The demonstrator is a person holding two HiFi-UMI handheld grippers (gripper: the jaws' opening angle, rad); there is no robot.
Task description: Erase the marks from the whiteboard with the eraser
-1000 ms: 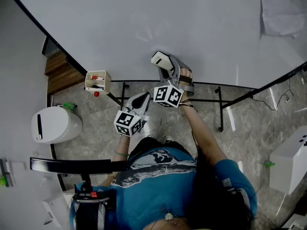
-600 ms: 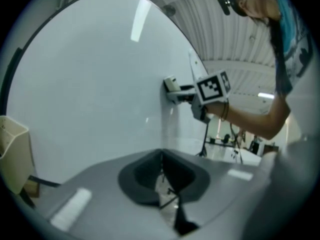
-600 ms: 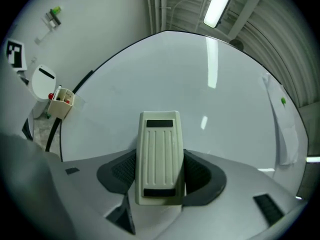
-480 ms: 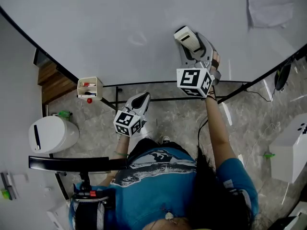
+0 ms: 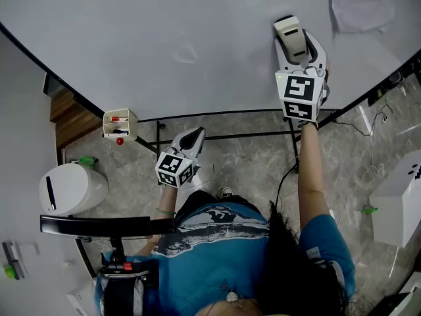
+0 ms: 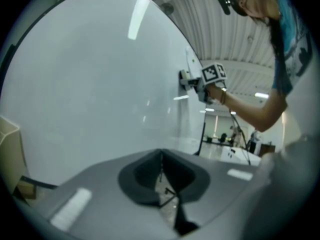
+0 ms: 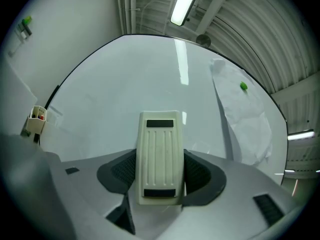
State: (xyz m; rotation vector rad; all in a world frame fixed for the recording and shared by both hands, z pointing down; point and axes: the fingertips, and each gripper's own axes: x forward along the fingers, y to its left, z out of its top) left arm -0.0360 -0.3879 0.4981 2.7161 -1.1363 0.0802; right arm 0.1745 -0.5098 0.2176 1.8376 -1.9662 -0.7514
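Note:
The whiteboard [image 5: 164, 31] fills the top of the head view, with faint smeared marks [image 5: 186, 54] near its middle. My right gripper [image 5: 294, 43] is raised against the board's right part and is shut on the cream eraser [image 5: 288, 29]. In the right gripper view the eraser [image 7: 159, 156] sits lengthwise between the jaws of that gripper [image 7: 160, 173], its far end at the board [image 7: 115, 84]. My left gripper [image 5: 192, 137] hangs low below the board's edge, shut and empty. In its own view the left gripper [image 6: 161, 168] shows its dark pads closed together.
A sheet of paper [image 5: 360, 5] hangs on the board's upper right, pinned by a green magnet [image 7: 243, 86]. A small marker holder [image 5: 120, 124] hangs at the board's lower left edge. Black stand bars [image 5: 223, 135] run below the board. A white bin [image 5: 72, 188] stands on the floor at left.
My right gripper has carried the eraser to the right and upward across the board. The left gripper has stayed where it was.

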